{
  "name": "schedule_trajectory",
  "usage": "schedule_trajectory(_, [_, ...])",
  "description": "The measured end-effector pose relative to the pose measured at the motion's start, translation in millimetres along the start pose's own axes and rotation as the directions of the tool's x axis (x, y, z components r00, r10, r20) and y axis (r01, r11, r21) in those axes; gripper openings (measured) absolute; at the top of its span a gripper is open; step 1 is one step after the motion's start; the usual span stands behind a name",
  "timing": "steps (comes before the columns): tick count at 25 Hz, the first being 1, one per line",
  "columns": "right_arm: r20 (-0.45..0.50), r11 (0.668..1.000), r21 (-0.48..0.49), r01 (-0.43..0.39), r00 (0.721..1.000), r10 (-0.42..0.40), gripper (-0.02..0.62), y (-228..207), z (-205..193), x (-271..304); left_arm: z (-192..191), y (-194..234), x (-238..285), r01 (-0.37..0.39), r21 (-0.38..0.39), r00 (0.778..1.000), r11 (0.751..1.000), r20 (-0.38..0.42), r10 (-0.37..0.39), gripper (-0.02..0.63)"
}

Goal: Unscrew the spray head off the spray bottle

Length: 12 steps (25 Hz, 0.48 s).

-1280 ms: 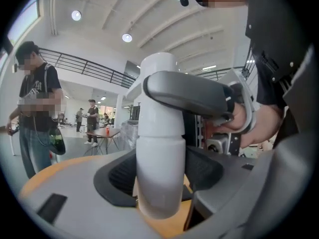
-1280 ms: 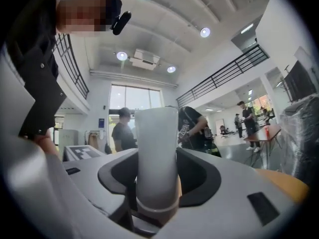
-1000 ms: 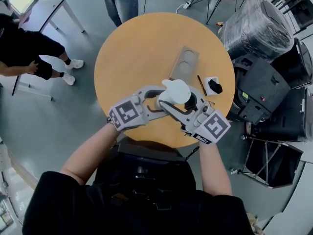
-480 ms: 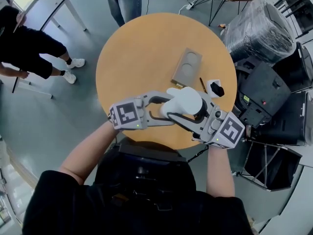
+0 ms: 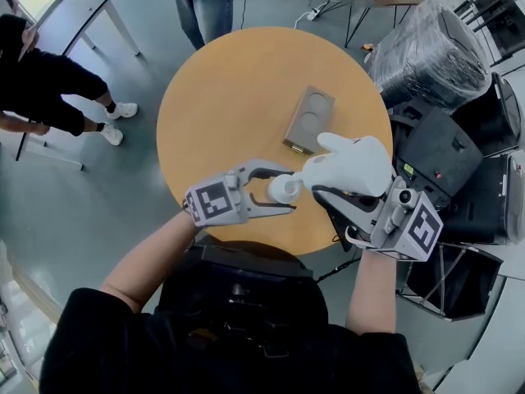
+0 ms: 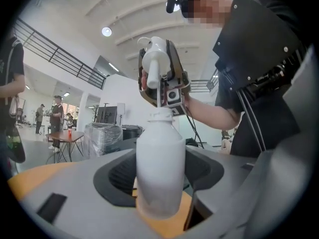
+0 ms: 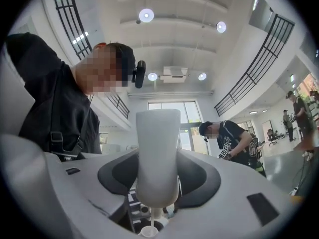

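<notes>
A white spray bottle [image 5: 285, 187] stands upright over the near edge of the round table, its neck open at the top, with my left gripper [image 5: 277, 190] shut round its body [image 6: 160, 166]. The white spray head [image 5: 349, 164] is off the bottle, up and to the right, and my right gripper [image 5: 351, 194] is shut on it. In the left gripper view the spray head [image 6: 153, 63] hangs above the bottle's neck with its thin dip tube [image 6: 159, 96] pointing down. In the right gripper view the head [image 7: 157, 153] fills the jaws, and the bottle's mouth [image 7: 148, 231] shows below.
A wooden holder with two round recesses [image 5: 309, 119] lies on the round wooden table [image 5: 238, 80]. Plastic-wrapped furniture [image 5: 426, 43] and black cases [image 5: 439, 146] crowd the right side. People stand beyond the table's far edge [image 5: 205, 2] and at the left [image 5: 41, 80].
My right gripper has carried the spray head up and to the right, away from the bottle's neck. The left gripper has kept the bottle in nearly the same place.
</notes>
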State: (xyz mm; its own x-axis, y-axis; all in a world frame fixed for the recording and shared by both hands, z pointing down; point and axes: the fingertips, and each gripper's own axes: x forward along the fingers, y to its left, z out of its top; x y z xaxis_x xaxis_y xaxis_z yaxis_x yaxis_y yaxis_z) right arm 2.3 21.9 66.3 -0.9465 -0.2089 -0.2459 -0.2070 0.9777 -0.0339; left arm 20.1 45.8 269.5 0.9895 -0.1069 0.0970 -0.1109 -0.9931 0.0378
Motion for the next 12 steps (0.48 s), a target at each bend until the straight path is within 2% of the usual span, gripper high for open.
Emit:
schedule_trajectory(3, [0.012, 0.999, -0.012, 0.034, 0.999, -0.034, 0.242, -14, 6, -6, -9, 8, 2, -0.047, 0.066, 0.999, 0.997, -0.015, 0.048, 0.307])
schedule_trajectory(6, [-0.011, 0.995, 0.018, 0.095, 0.995, -0.095, 0.242, -31, -7, -16, -15, 13, -1, -0.108, 0.126, 0.994, 0.986, -0.015, 0.111, 0.307])
schedule_trajectory(9, [-0.031, 0.979, 0.094, 0.181, 0.983, -0.179, 0.242, -49, -25, -31, -16, 14, -5, -0.157, 0.101, 0.988, 0.982, 0.022, 0.156, 0.307])
schedule_trajectory(12, [-0.078, 0.951, 0.171, 0.259, 0.965, -0.249, 0.242, -69, -62, -39, -28, 25, -14, -0.191, 0.065, 0.981, 0.979, 0.036, 0.189, 0.307])
